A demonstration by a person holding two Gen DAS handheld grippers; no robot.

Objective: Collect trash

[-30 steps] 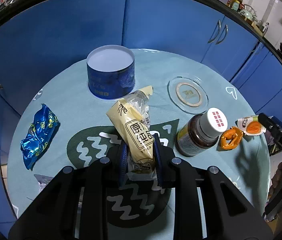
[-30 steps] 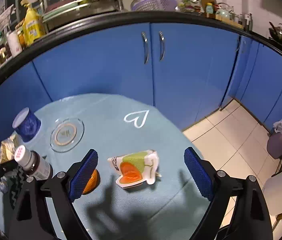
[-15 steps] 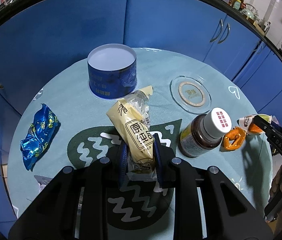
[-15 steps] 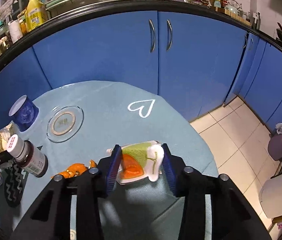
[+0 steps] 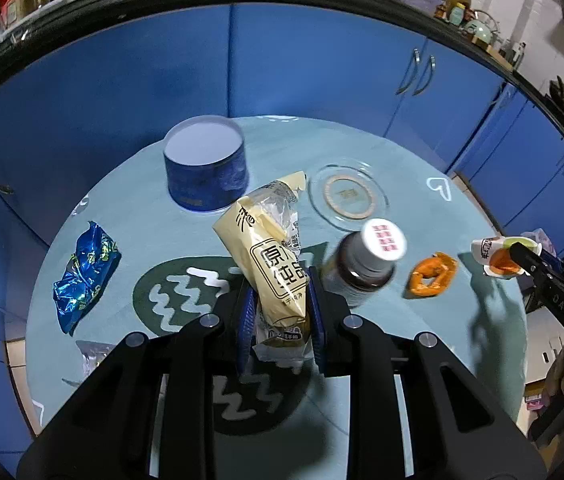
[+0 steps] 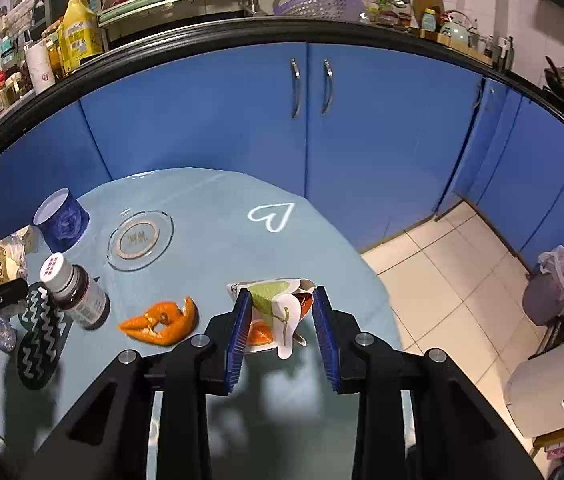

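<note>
My left gripper (image 5: 280,286) is shut on a yellow snack wrapper (image 5: 266,240) and holds it tilted above the round teal table (image 5: 154,216). In the right wrist view my right gripper (image 6: 282,292) has its jaws closing, and both pads press on a crumpled white carton with green and orange print (image 6: 286,314). The carton hangs just above the table near its right edge. The same carton (image 5: 490,252) shows at the far right of the left wrist view. An orange peel (image 6: 160,322) lies left of it. A blue foil wrapper (image 5: 86,272) lies at the table's left.
A brown bottle with a white cap (image 5: 362,268) stands beside the yellow wrapper. Behind it are a blue tin (image 5: 206,168) and a glass dish (image 5: 348,196). Clear plastic scrap (image 5: 94,354) lies front left. Blue cabinets ring the table. A bagged bin (image 6: 554,288) stands on the tiled floor.
The right jaws went from wide apart to pressed on the carton, which has come up off the table. The left gripper has risen a little with the yellow wrapper.
</note>
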